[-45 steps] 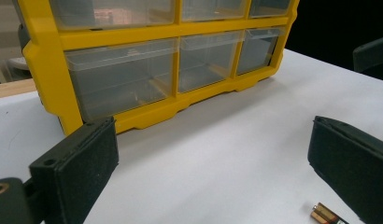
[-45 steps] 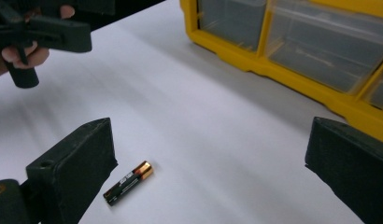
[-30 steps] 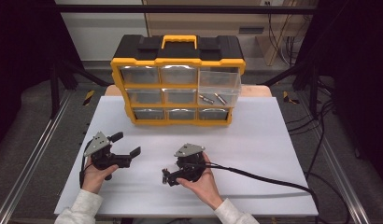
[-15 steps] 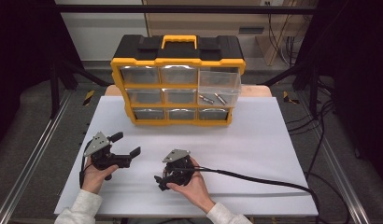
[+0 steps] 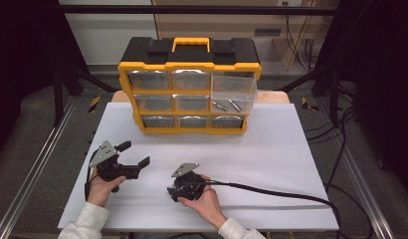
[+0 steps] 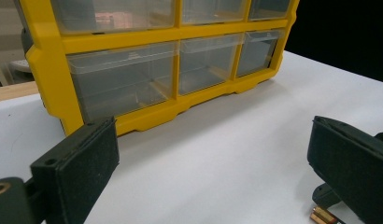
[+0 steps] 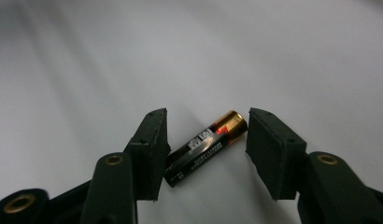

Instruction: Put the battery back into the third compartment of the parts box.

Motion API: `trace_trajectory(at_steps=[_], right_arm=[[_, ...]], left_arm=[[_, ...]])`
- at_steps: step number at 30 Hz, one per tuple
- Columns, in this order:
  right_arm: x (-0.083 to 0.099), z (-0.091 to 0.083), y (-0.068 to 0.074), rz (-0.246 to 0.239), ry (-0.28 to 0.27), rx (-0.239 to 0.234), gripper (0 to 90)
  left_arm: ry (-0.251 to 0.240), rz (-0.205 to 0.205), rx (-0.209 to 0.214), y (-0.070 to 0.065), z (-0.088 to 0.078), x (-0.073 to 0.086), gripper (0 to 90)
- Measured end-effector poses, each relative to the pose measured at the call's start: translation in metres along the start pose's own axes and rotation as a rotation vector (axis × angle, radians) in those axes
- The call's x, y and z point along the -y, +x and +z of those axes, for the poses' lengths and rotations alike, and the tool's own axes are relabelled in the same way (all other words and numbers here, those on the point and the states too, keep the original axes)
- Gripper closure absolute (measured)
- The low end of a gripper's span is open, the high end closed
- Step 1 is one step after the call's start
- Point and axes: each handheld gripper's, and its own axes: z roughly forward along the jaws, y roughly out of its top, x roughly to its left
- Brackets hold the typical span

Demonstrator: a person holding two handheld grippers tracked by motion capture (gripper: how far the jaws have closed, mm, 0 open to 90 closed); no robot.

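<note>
An AA battery point(image 7: 206, 147), black with a gold end, lies slanted on the white table point(image 5: 271, 149). My right gripper point(image 7: 206, 122) is lowered over it and its jaws have just been closing. The battery sits between the pads, with a thin gap still visible at its gold end. In the high view the right gripper point(image 5: 172, 193) points left, near the table's front. My left gripper point(image 5: 135, 153) is held just left of it, open wide with nothing between its jaws. In the left gripper view, the battery's gold end point(image 6: 322, 215) peeks out beside the right jaw.
A yellow and black drawer organizer point(image 5: 189, 84) stands at the back of the table. Its upper right drawer point(image 5: 233, 92) is pulled out with a few batteries point(image 5: 227, 105) inside. The right gripper's black cable point(image 5: 281, 191) trails off to the right.
The right gripper moved left and down to the table, and its jaws narrowed around the battery. The left gripper stayed put.
</note>
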Motion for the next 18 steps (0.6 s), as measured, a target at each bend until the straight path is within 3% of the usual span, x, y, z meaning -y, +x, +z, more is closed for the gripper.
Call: trace_trajectory(at_steps=[12, 18], right_arm=[[0.0002, -0.0018, -0.0022, 0.013, 0.017, 0.028, 76.8], [0.0005, -0.0028, -0.0061, 0.058, 0.016, 0.002, 77.4]], left_arm=[[-0.002, -0.005, -0.001, 0.0001, -0.0002, 0.0, 1.8], [-0.003, -0.006, -0.001, 0.0001, -0.0001, 0.0001, 1.8]])
